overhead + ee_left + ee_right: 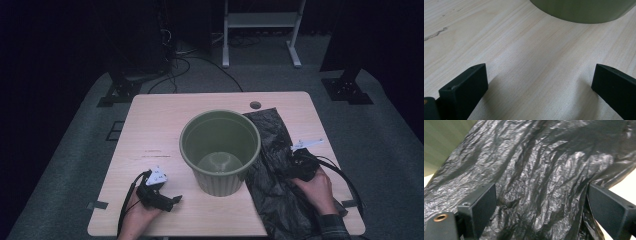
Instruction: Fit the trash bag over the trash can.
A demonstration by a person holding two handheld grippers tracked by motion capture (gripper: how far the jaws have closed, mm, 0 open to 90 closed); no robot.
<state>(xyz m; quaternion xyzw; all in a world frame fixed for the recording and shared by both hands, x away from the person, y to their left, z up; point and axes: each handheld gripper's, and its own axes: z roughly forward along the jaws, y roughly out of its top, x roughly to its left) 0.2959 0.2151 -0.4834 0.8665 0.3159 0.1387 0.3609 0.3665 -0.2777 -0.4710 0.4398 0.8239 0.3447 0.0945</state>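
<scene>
your left gripper (pixel 539 82) low over bare table (pixel 150 125), jaws wide, empty. your right gripper (pixel 541 205) jaws wide, straddling black bag (pixel 272 165) beside green bucket (pixel 220 150); bag's near end cut off.

Green bin (pixel 220 150) mid-table (pixel 150 115); black bag (pixel 272 170) just right; claws flanking.

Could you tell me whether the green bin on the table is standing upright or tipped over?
Upright: the green bin stands on its base on the table, its round mouth facing up and its bare bottom visible inside.
</scene>
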